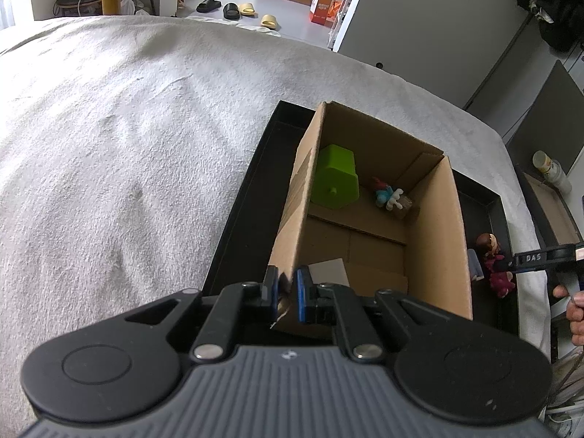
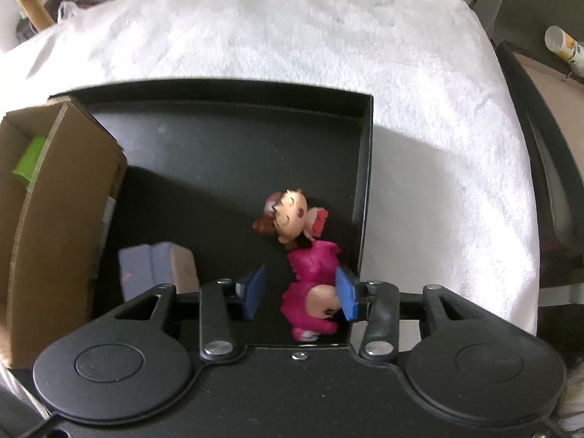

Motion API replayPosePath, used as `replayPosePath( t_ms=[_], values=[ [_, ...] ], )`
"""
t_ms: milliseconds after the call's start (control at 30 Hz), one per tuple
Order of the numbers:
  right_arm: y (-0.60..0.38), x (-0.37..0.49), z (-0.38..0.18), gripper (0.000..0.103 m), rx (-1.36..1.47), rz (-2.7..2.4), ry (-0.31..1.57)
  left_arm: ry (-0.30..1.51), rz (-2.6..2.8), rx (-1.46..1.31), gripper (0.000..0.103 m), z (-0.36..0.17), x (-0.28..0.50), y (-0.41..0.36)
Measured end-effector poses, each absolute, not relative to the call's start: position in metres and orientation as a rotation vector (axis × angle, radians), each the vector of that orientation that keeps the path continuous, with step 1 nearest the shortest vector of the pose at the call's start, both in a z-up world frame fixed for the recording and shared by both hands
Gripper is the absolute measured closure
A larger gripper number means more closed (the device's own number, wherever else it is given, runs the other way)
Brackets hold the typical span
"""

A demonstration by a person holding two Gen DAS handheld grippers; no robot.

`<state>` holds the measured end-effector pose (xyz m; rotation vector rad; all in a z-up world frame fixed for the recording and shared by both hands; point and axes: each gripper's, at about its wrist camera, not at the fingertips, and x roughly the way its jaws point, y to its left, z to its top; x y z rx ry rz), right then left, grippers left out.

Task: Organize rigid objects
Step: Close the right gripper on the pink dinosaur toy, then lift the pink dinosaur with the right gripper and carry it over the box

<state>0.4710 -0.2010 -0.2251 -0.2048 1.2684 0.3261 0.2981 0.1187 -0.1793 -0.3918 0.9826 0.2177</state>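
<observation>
Lying on its side in black tray [image 2: 226,138], near tray's right wall: doll figurine [image 2: 306,252] in magenta dress, brown hair, head pointing away from camera, legs toward it. Sits between blue pads of right gripper [image 2: 301,292], jaws apart w/ a clear gap on the left pad's side; right pad [image 2: 346,294] just beside or touching the skirt (cannot tell which). No earlier view to compare, so only the stance told here. Same doll visible in left wrist view [image 1: 494,262], w/ a black finger of the right gripper marked "DAS" across it.

Just left of doll on tray floor: small pale blue-grey block [image 2: 153,266], tan side facing right. Further left, standing in same tray: open cardboard box [image 1: 430,197], flaps up. Inside box at far end: green plastic piece [image 1: 334,179] against left wall, and a small blue-and-white figurine w/ red cap [image 1: 388,197] near far right corner. Grey card [image 1: 328,272] flat on box floor at near end.

Left gripper [image 1: 286,292] clamped on box's near left wall edge, blue pads pressed together on the cardboard, torn bit showing between them.

Tray resting on white fuzzy blanket [image 1: 127,146]. Beyond: slippers [image 1: 237,9] on floor, bit of a hand [image 1: 575,306] at right edge.
</observation>
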Motion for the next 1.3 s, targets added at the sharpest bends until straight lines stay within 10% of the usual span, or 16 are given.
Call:
replayPosePath(
  t_ms=[1300],
  values=[
    [-0.175,0.416,-0.174,0.062,-0.177,0.397,1.175,0.994,0.178,-0.377,0.094,-0.180,0.301,0.120]
  ],
)
